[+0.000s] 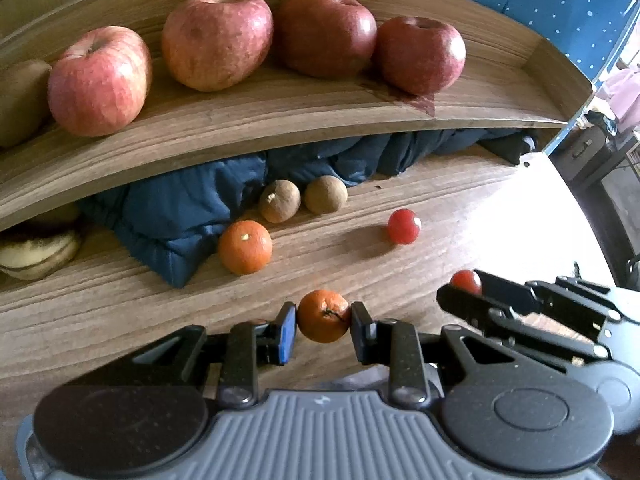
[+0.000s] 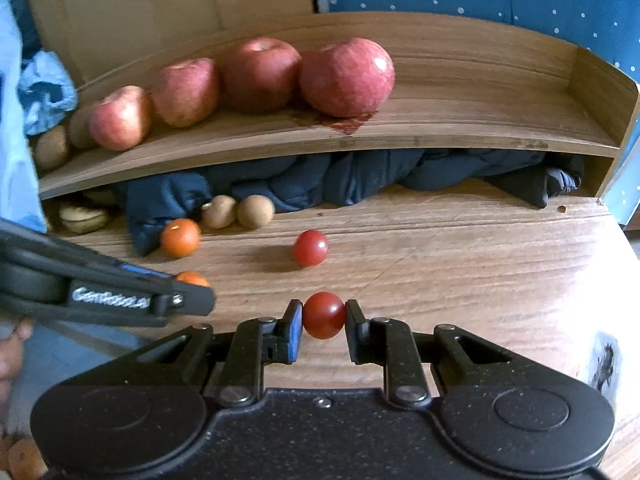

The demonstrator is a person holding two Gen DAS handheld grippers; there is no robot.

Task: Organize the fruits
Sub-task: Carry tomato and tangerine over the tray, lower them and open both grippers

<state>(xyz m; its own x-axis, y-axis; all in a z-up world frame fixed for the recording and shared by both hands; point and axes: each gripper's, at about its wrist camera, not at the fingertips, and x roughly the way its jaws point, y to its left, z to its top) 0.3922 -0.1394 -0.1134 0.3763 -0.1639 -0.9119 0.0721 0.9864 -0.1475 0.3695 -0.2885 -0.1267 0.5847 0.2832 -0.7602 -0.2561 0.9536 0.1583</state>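
My left gripper (image 1: 323, 318) is shut on a small orange (image 1: 323, 316), just above the wooden table (image 1: 460, 208). My right gripper (image 2: 323, 315) is shut on a cherry tomato (image 2: 323, 314); the left wrist view shows it as a red ball (image 1: 466, 281) at the right gripper's tips. On the table ahead lie a second orange (image 1: 245, 247), two brown longans (image 1: 279, 201) (image 1: 326, 194) and a loose cherry tomato (image 1: 404, 226). Several red apples (image 1: 218, 40) line the upper wooden shelf (image 1: 280, 120).
A dark blue cloth (image 1: 180, 216) is bunched under the shelf, behind the loose fruit. Brown kiwis (image 2: 52, 148) sit at the shelf's left end. Pale sliced pieces (image 1: 38, 256) lie under the shelf at far left. The table's right edge (image 1: 576, 200) drops off.
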